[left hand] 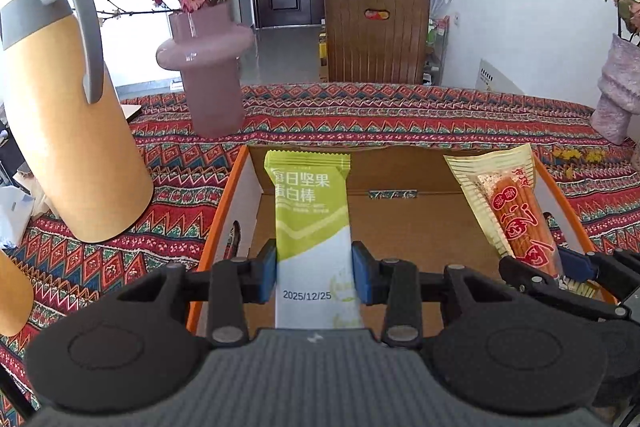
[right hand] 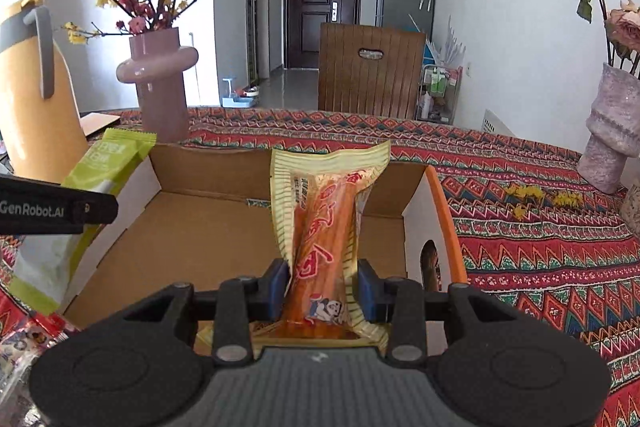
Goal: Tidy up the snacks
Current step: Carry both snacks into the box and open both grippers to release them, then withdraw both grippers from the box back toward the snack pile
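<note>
While two tongs grip, one bar (left hand: 312, 223), one sausage (right hand: 320, 247)

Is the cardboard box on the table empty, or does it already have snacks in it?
Empty where visible: the cardboard box shows bare floor. The near corners are hidden behind the grippers.

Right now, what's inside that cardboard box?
The cardboard box shows only bare floor. Both snacks hang above it: the green bar and the sausage pack, each in tongs. The near floor is hidden behind them.
</note>
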`<state>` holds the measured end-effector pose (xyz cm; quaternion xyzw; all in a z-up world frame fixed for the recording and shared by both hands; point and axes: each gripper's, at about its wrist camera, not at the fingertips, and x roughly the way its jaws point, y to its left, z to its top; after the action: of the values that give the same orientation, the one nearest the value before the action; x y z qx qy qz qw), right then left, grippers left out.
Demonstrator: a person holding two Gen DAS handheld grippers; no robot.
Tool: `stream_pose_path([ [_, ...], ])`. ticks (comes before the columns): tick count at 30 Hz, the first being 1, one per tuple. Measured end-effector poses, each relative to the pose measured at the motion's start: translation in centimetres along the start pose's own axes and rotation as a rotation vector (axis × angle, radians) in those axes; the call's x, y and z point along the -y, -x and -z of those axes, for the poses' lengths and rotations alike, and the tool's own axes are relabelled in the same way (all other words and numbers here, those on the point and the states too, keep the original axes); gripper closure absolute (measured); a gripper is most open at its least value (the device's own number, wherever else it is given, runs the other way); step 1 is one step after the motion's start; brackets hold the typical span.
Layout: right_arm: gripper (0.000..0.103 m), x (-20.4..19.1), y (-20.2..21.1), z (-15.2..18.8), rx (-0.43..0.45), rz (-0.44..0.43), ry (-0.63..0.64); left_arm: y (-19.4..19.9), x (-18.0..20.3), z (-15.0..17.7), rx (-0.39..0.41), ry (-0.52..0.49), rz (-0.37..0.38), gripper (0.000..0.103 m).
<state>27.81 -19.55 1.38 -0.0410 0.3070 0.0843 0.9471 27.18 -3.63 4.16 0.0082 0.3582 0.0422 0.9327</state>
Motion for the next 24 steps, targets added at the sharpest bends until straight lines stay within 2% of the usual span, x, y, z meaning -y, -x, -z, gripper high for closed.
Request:
stream_pose_path([
  [5,0.066,0.2,-1.1,0.4,-0.036,0.009,-0.017,-0.7,-0.2,0.3,-0.029,0.001,-0.014,0.064],
  [7,0.063,0.3,-1.1,0.6,-0.039,0.005,-0.019,-0.9,-0.2,0.4,-0.034,0.006,-0.006,0.063],
  [8,0.058,0.3,-1.0,0.6,-0.040,0.000,-0.020,-0.9,-0.3,0.4,-0.036,0.008,0.000,0.063],
  [9,0.058,0.4,-0.8,0.7,-0.033,-0.004,-0.026,-0.7,-0.4,0.5,-0.032,0.011,0.000,0.060],
  [10,0.058,0.4,-0.5,0.8,-0.024,-0.005,-0.032,-0.5,-0.5,0.5,-0.023,0.012,0.002,0.055],
  [11,0.053,0.5,-0.2,0.8,-0.017,-0.009,-0.035,-0.3,-0.6,0.5,-0.011,0.015,0.008,0.052],
  [12,0.042,0.5,0.1,0.9,-0.009,-0.015,-0.038,0.0,-0.8,0.4,0.000,0.020,0.010,0.043],
  [13,0.036,0.5,0.5,1.0,0.002,-0.016,-0.040,0.3,-0.9,0.4,0.015,0.025,0.010,0.032],
  [14,0.021,0.6,0.9,1.0,0.014,-0.012,-0.042,0.7,-1.0,0.4,0.029,0.029,0.010,0.025],
  [15,0.011,0.6,1.3,1.1,0.028,-0.009,-0.043,1.1,-1.1,0.4,0.044,0.032,0.006,0.012],
  [16,0.008,0.6,1.7,1.2,0.039,-0.012,-0.047,1.5,-1.3,0.5,0.057,0.036,-0.001,0.000],
  [18,0.000,0.8,2.5,1.3,0.058,-0.025,-0.061,2.3,-1.4,0.6,0.081,0.039,-0.012,0.000],
  [24,0.000,0.9,4.6,1.6,0.100,-0.045,-0.079,3.9,-2.1,1.3,0.124,0.057,0.004,0.000],
])
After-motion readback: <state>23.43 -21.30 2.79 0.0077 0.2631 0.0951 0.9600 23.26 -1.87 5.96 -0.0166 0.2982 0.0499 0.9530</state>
